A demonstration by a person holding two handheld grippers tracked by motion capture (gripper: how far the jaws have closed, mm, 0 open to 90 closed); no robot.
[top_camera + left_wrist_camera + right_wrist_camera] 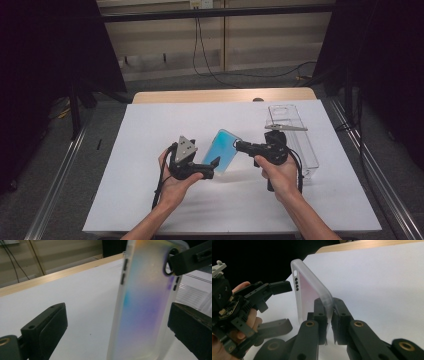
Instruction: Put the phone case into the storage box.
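My left gripper [212, 167]: jaws released, spread wide either side of phone case [223, 150], no contact. Its own view shows iridescent back, side button slots. My right gripper [329, 305]: clenched on case edge; its view shows case upright above white sheet [150, 150].

phone case [146, 305]: top and bottom cut by frame edges in left gripper view | case edge hidden between right gripper [329, 315] pads | clear box [295, 137] contents too faint to tell
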